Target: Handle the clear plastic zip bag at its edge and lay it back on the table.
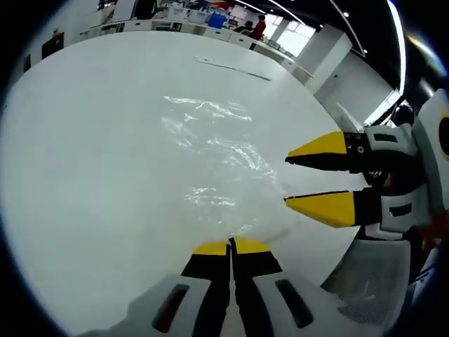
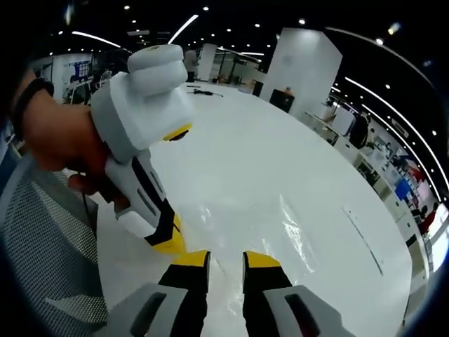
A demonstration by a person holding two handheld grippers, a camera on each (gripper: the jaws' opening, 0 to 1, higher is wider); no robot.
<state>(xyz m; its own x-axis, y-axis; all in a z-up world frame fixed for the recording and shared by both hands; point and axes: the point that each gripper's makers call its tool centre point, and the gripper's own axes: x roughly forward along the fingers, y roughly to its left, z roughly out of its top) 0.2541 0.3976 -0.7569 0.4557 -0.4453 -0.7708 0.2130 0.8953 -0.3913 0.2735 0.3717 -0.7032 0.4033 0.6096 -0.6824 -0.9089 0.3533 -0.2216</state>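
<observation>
Looking along the left gripper (image 1: pixel 230 246), we see its fingers pressed together, and the near edge of the clear zip bag (image 1: pixel 217 158) meets their tips; whether the film is pinched between them we cannot tell. The bag lies spread and wrinkled on the white worktop (image 1: pixel 84 154). On the right side, the right gripper (image 1: pixel 286 180) hovers over the bag's edge with its yellow fingers apart and nothing between them. In the right gripper view, a hand (image 2: pixel 59 137) holds the left gripper, and a mesh chair (image 2: pixel 42 260) stands beside the worktop.
</observation>
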